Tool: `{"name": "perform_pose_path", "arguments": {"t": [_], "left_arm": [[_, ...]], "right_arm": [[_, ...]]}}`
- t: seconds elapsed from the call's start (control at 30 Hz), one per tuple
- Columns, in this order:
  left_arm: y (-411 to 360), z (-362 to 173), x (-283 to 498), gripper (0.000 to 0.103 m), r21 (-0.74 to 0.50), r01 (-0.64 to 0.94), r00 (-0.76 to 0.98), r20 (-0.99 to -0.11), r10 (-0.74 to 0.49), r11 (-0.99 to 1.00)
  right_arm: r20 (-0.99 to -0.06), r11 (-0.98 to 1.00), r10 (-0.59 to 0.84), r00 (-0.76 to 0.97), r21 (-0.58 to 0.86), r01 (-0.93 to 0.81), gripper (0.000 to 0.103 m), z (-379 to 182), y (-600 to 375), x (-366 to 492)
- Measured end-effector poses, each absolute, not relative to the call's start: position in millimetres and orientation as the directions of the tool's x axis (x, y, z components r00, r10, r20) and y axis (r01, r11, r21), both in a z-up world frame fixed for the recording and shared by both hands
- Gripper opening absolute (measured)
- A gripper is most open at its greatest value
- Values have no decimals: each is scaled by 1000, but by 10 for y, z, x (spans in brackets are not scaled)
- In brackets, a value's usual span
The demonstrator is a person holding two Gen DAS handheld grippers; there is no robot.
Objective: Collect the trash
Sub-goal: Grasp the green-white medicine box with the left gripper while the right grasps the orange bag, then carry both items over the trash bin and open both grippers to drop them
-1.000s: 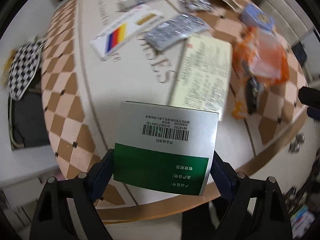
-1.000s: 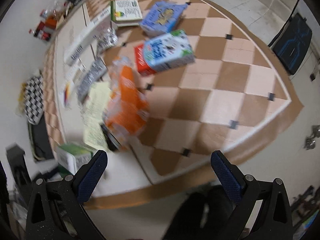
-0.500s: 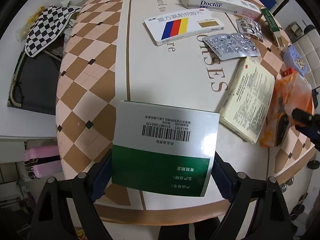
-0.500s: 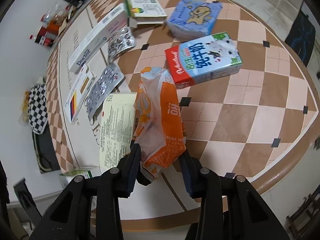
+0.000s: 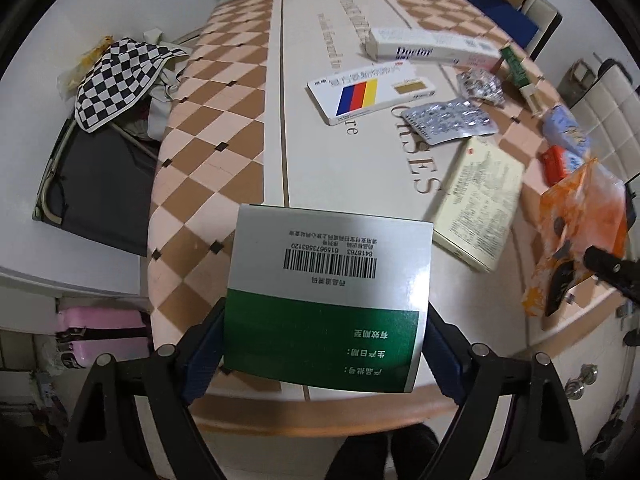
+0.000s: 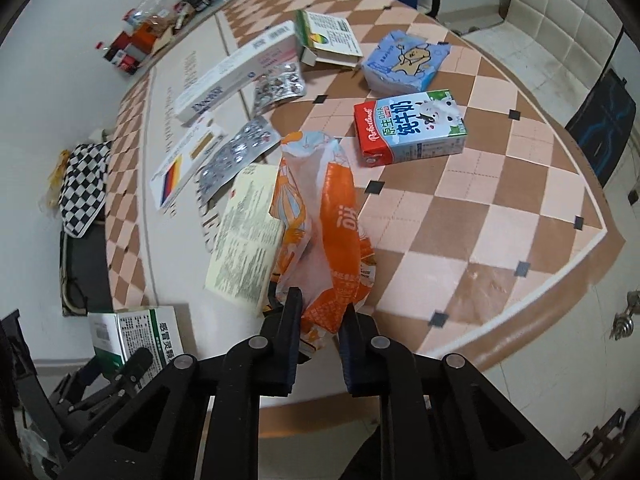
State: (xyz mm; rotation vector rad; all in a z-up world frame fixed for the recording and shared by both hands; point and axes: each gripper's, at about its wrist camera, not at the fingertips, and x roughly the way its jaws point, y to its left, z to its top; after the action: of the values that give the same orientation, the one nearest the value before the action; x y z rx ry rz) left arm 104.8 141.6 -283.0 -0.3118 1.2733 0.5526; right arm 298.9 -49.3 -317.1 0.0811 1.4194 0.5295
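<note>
While the left gripper (image 5: 326, 344) clamps the green-and-white cardboard medicine box (image 5: 328, 292) over the checkered table's (image 5: 224, 120) near edge, slippage threatens. Right view: right gripper (image 6: 319, 322), jaws just closing, pinches the crinkly orange plastic wrapper (image 6: 324, 220) near that edge; film may tear or slide free.
</note>
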Motion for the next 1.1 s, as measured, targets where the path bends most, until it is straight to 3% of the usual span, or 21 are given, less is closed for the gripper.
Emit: {"name": "perform_pose_path", "arguments": {"t": [0.5, 0.73, 0.93, 1.1], "left_arm": [[1019, -2511, 359, 87, -19, -660, 272, -938, 215, 751], [621, -2610, 7, 87, -68, -686, 286, -941, 182, 725], [268, -3252, -250, 87, -131, -690, 247, -967, 62, 712], [190, -4328, -265, 87, -206, -699, 191, -977, -99, 685]], "right_arm": [[-835, 772, 550, 2, 507, -384, 13, -2901, -890, 2329], [-802, 713, 592, -79, 567, -413, 13, -2949, -1327, 1921], [-828, 728, 528, -191, 557, -400, 13, -3567, -1760, 1523], [-859, 785, 424, -287, 507, -357, 13, -4526, -1989, 1268]]}}
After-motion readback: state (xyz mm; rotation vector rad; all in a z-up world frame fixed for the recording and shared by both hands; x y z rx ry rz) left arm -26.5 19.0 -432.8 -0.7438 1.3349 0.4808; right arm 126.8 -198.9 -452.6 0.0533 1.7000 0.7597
